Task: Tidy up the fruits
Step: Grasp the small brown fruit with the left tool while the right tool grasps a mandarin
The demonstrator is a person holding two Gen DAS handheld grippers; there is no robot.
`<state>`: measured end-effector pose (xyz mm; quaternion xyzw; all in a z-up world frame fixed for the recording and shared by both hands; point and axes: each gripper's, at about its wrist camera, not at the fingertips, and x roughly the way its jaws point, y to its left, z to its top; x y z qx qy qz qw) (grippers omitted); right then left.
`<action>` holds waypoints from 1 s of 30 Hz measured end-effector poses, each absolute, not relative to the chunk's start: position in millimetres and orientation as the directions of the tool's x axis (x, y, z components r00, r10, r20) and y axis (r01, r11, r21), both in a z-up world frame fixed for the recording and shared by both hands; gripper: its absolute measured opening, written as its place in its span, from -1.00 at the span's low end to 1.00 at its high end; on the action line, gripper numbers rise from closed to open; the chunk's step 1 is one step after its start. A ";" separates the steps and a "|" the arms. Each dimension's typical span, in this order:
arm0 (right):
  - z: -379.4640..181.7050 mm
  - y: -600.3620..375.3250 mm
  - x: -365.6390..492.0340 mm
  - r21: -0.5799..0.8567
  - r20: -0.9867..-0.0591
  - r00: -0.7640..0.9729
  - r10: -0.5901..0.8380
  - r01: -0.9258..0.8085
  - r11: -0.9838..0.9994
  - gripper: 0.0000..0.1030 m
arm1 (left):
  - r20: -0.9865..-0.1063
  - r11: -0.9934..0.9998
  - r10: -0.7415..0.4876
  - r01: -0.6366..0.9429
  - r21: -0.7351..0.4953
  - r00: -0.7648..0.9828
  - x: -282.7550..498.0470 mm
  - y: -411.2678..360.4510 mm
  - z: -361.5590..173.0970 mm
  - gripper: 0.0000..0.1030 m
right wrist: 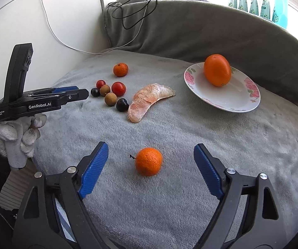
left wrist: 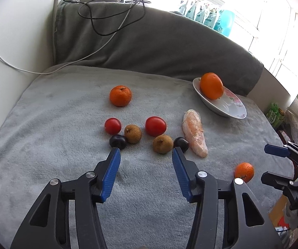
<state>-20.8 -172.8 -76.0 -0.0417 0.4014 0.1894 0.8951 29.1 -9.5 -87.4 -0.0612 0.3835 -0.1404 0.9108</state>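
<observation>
While both claws hang over the grey blanket (right wrist: pixel 190 137), neither holds anything. Right claw (right wrist: pixel 151 155): jaws spread wide, a small mandarin (right wrist: pixel 148 161) on the blanket between the blue pads, touching neither. Left claw (left wrist: pixel 145 151): also wide open, tips just short of the fruit cluster. The left tip meets a dark plum (left wrist: pixel 117 141) in view, the right tip a second plum (left wrist: pixel 181 144); contact unclear. Between them sit two brown longans (left wrist: pixel 133 133) (left wrist: pixel 162 144), behind those two red tomatoes (left wrist: pixel 113 126) (left wrist: pixel 155 126). Right of the cluster lies a peeled pomelo segment (left wrist: pixel 194 132). Farther back left, another mandarin (left wrist: pixel 120 95) sits alone. Far right, a white floral plate (right wrist: pixel 232 99) carries a large orange (right wrist: pixel 217 70). A gloved hand (right wrist: pixel 18 132) grips the left claw's handle.
</observation>
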 end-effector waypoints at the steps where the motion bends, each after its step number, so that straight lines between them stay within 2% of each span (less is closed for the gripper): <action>1: -78.1 -172.3 -20.9 0.080 -0.738 0.600 0.309 -0.376 0.923 0.64 | -0.684 0.951 -0.308 0.219 -0.217 0.661 30.9 -12.9 -88.3 -0.05; 6: -85.7 -168.9 -21.0 0.083 -0.752 0.578 0.316 -0.393 0.916 0.45 | -0.698 0.945 -0.325 0.248 -0.213 0.638 41.7 -28.3 -93.3 -0.12; 10: -90.4 -168.7 -18.6 0.085 -0.759 0.568 0.318 -0.398 0.914 0.43 | -0.710 0.943 -0.330 0.253 -0.216 0.622 50.3 -36.9 -98.2 -0.13; 12: -92.8 -169.9 -16.3 0.089 -0.765 0.561 0.316 -0.393 0.915 0.27 | -0.716 0.944 -0.327 0.252 -0.214 0.616 54.5 -39.5 -99.7 -0.14; 14: -95.5 -172.0 -14.0 0.103 -0.770 0.551 0.321 -0.389 0.915 0.20 | -0.720 0.944 -0.326 0.251 -0.214 0.612 57.2 -40.4 -100.9 -0.18; 26: -103.9 -173.8 -10.3 0.129 -0.781 0.528 0.333 -0.386 0.913 0.18 | -0.739 0.938 -0.346 0.226 -0.262 0.578 71.6 -36.3 -110.4 -0.21; 30: -108.1 -175.3 -8.3 0.144 -0.788 0.515 0.338 -0.380 0.914 0.04 | -0.744 0.935 -0.354 0.220 -0.277 0.566 74.7 -35.5 -113.1 -0.23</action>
